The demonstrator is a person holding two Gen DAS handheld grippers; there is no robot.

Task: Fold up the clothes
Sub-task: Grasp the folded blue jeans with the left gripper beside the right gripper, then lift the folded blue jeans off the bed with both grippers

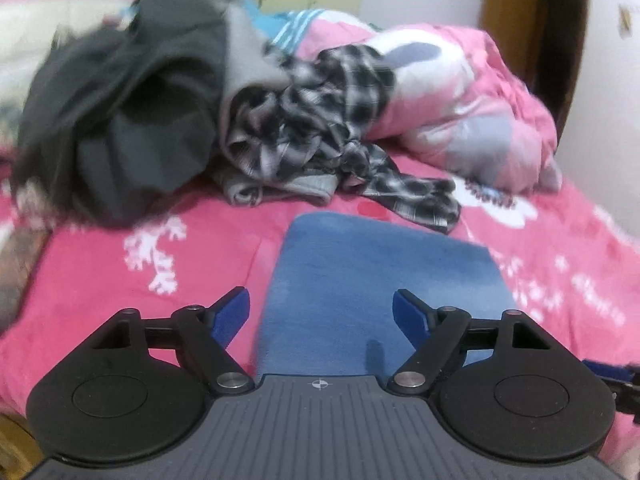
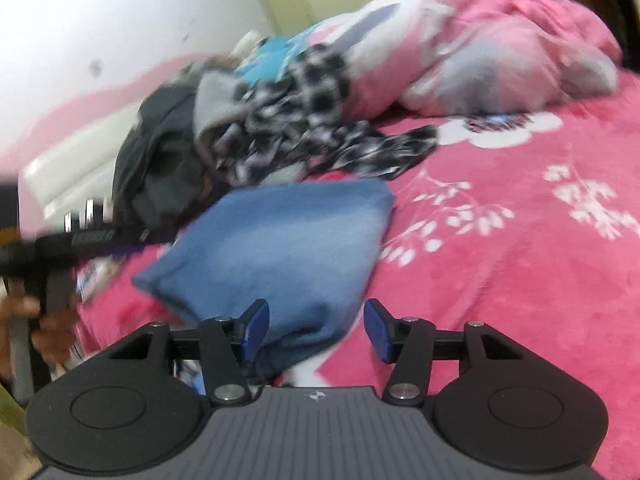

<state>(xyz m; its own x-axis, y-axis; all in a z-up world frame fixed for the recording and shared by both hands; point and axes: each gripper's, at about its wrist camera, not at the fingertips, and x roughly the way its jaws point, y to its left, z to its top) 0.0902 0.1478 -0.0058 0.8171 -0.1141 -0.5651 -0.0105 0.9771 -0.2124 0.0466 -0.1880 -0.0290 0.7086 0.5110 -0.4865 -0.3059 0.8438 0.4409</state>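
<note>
1. The left tool (image 1: 321, 312) sits low in the frame, its blue pads spread wide with nothing between them, over a folded blue garment (image 1: 384, 272).
2. The right tool (image 2: 316, 326) is also spread apart, empty; the folded blue garment's (image 2: 280, 248) near corner lies between its pads.
3. The garment rests on a pink floral bedspread (image 1: 200, 264).
4. In the upper frame, an unfolded pile holds a dark grey garment (image 1: 120, 120), a light grey garment (image 1: 248, 52) and a black-and-white plaid shirt (image 1: 328, 120).
5. A crumpled pink quilt (image 1: 460, 92) lies upper right.

Fleecy blue cloth (image 1: 384, 280) (matt, soft)
</note>
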